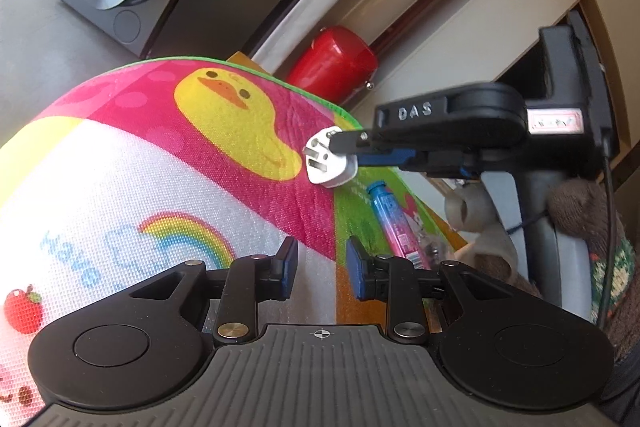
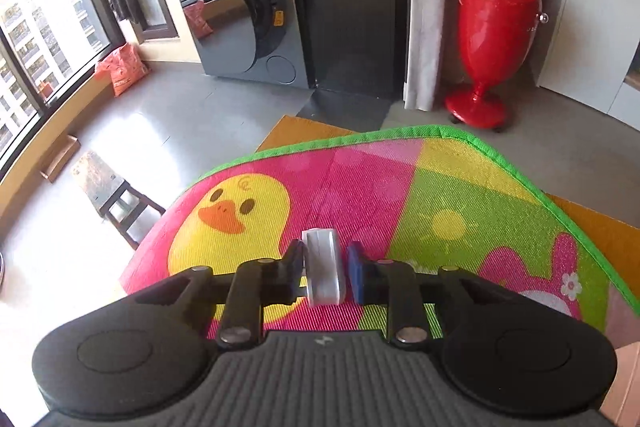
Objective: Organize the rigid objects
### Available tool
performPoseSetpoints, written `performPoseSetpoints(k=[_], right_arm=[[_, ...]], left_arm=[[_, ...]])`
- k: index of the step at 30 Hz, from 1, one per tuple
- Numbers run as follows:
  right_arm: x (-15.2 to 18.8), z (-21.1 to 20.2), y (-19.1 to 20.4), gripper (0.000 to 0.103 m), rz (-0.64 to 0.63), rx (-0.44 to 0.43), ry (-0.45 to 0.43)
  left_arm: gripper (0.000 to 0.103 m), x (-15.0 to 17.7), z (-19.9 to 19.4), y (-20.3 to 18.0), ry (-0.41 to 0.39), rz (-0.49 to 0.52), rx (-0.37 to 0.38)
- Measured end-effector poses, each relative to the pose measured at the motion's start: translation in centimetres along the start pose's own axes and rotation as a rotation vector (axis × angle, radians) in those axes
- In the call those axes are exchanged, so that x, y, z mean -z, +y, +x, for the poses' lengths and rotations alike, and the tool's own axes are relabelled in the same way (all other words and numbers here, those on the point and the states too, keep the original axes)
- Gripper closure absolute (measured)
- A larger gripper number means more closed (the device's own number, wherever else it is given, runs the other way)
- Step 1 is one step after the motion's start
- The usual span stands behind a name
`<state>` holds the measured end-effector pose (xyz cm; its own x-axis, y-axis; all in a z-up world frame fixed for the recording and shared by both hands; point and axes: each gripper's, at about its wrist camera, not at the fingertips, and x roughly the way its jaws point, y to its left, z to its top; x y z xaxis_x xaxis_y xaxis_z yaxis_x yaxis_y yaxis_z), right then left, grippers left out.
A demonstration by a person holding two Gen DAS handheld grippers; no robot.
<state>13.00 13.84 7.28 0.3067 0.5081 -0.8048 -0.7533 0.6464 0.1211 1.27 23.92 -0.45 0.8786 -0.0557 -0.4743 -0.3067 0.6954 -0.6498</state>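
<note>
Item: white plastic three-pin plug adapter (image 1: 330,159), clamped between my right gripper's (image 2: 325,273) pads, held above the colourful duck-print woven mat (image 1: 256,131). My left gripper (image 1: 322,269): jaws apart, holding nothing. Blue-pink tube (image 1: 394,221) lies on mat.

1 white plug (image 1: 330,161), 1 tube (image 1: 394,223), 1 mat (image 1: 160,187)
</note>
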Motion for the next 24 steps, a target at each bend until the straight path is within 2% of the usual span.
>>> performPoseSetpoints(k=[6,9,11,13,14,16,18,20,21,22,24], right_arm=[[3.7,-3.3,-1.3,0.086,-0.112,0.061,0.058],[4.2,-5.5,-3.6,0.085,-0.065,0.096,0.037],[4.1,-6.0,-5.2,0.077,-0.049,0.152,0.009],[3.8,-5.7,-6.5,0.061,-0.034,0.199,0.011],[3.6,-5.3,-7.2,0.057,-0.015,0.22,0.026],[3.3,-4.2,-8.4,0.054,0.031,0.282,0.065],[3.1,-3.4,-9.3,0.054,0.072,0.299,0.071],[2.9,-2.9,-9.5,0.055,0.081,0.308,0.061],[2.8,-2.6,-9.4,0.062,0.057,0.31,0.069],[2.9,-2.3,-9.1,0.076,0.026,0.311,0.083],[3.4,-2.0,-8.3,0.087,-0.026,0.309,0.11]], left_arm=[[0.074,-0.4,-0.9,0.0,-0.028,-0.014,-0.003],[0.074,-1.7,-1.2,-1.5,-0.005,0.064,0.026],[0.073,-2.7,-0.9,-3.0,-0.006,0.161,0.015],[0.073,-3.7,-0.1,-4.6,-0.013,0.262,-0.013],[0.073,-4.2,0.6,-5.2,-0.017,0.293,-0.023],[0.073,-5.1,2.6,-5.9,-0.003,0.319,-0.028],[0.073,-5.5,5.1,-6.1,0.022,0.314,-0.018],[0.073,-5.7,7.0,-6.2,0.041,0.287,-0.002],[0.073,-5.7,8.1,-6.3,0.054,0.272,0.009],[0.073,-5.7,8.9,-6.3,0.065,0.264,0.015],[0.073,-5.4,10.6,-6.4,0.086,0.258,0.018]])
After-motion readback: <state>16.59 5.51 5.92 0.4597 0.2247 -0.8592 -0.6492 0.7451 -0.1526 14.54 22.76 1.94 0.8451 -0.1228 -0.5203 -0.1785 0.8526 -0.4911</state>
